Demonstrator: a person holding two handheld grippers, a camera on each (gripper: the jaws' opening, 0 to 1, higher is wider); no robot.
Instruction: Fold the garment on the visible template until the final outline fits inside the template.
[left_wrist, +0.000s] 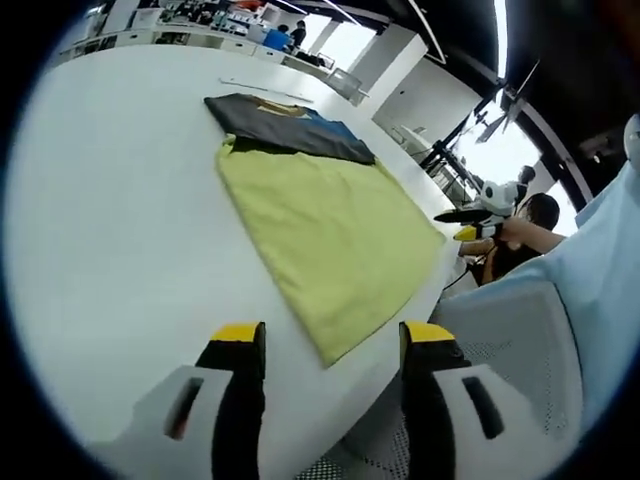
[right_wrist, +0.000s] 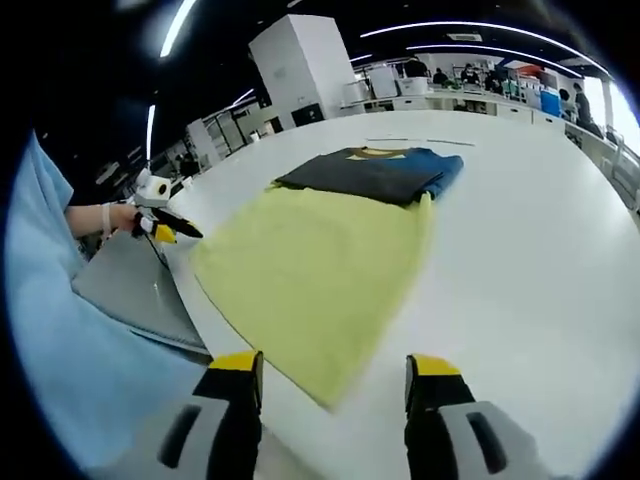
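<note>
The dark folded garment (left_wrist: 290, 125) lies at the far end of the yellow-green template (left_wrist: 325, 235) on the white table (left_wrist: 110, 220), partly overhanging the template's far edge. Both the left gripper (left_wrist: 332, 345) and the right gripper (right_wrist: 335, 375) are spread, holding nothing. Judged next: reach over, pinch the overhanging edge, draw it inward. A grey chair (right_wrist: 130, 285) sits close by the table edge
</note>
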